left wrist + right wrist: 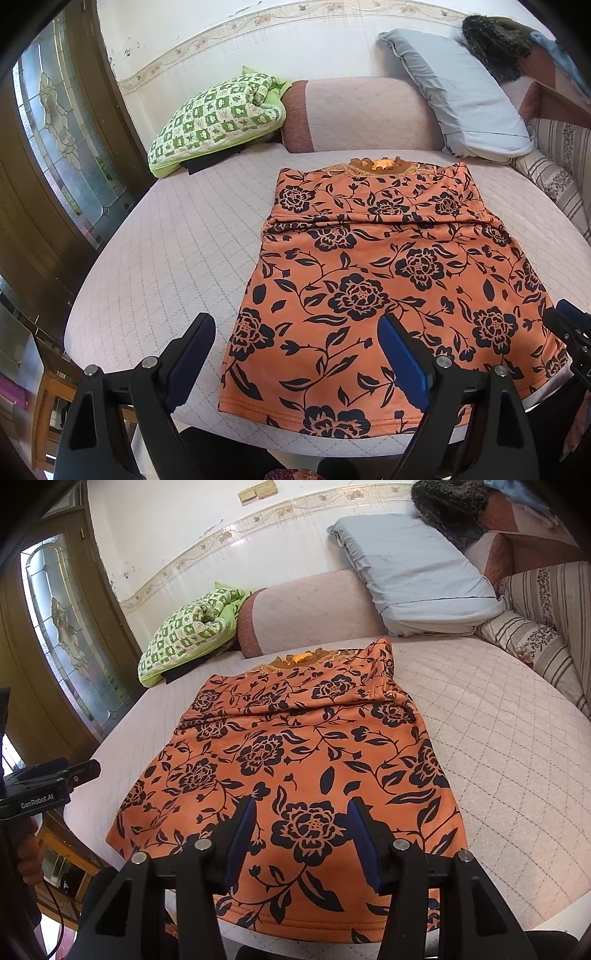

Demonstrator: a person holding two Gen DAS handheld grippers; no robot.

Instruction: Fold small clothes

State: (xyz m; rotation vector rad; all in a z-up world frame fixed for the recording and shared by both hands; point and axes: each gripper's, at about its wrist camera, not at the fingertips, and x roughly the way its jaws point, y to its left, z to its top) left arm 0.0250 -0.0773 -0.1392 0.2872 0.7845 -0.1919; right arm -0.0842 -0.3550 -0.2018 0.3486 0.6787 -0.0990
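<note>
Folding looks partly done: on the quilted sofa seat (177, 236) the orange floral top (369, 280) lies flat, sleeves apparently tucked in across the chest, hem nearest; the lengthwise folds seem left to do. Left hand-held gripper (295, 358) hovers wide apart over the hem's left corner, right hand-held gripper (301, 842) half spread above the hem, neither grasping anything.

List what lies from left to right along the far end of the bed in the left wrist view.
Glass-panelled door → green checked quilt → pink bolster → grey-blue pillow → striped floral cushion.
</note>
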